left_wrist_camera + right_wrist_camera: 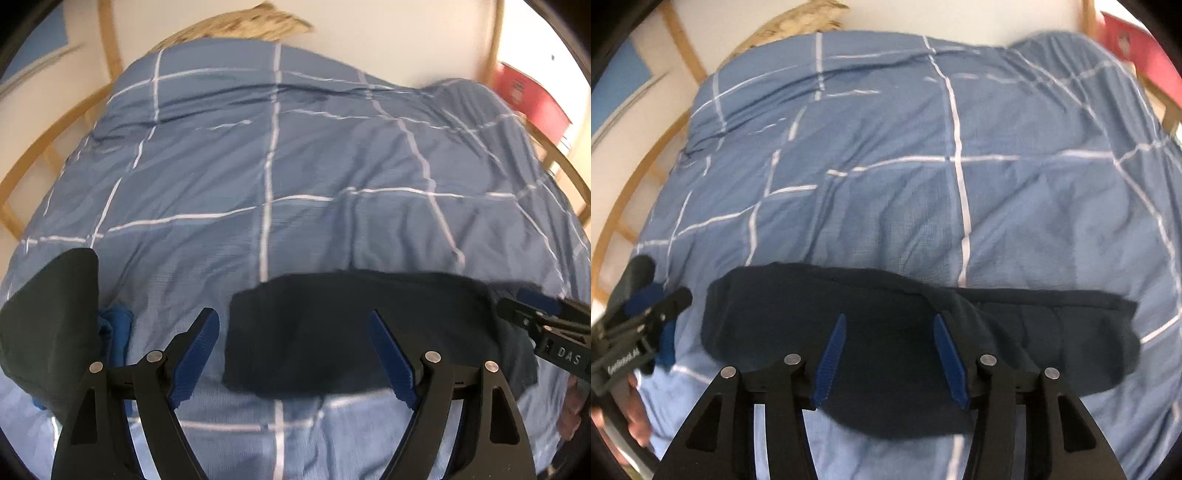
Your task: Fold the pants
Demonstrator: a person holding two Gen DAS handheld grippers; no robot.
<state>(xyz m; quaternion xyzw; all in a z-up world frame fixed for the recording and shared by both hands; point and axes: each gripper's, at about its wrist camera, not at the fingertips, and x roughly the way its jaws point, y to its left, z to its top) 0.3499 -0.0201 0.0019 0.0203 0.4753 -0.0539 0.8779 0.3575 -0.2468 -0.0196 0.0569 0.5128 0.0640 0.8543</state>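
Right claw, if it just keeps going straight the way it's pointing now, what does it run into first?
Most likely the dark pants: the open right claw has that folded fabric directly between and ahead of its fingers. Beyond lies the blue checked duvet. Height above the cloth is unclear.

probably a bedroom (home): checked duvet [295,166], wooden bedframe [48,147].

Open duvet [295,155] beyond the pants [332,332] — dark garment pile [51,325] at left.
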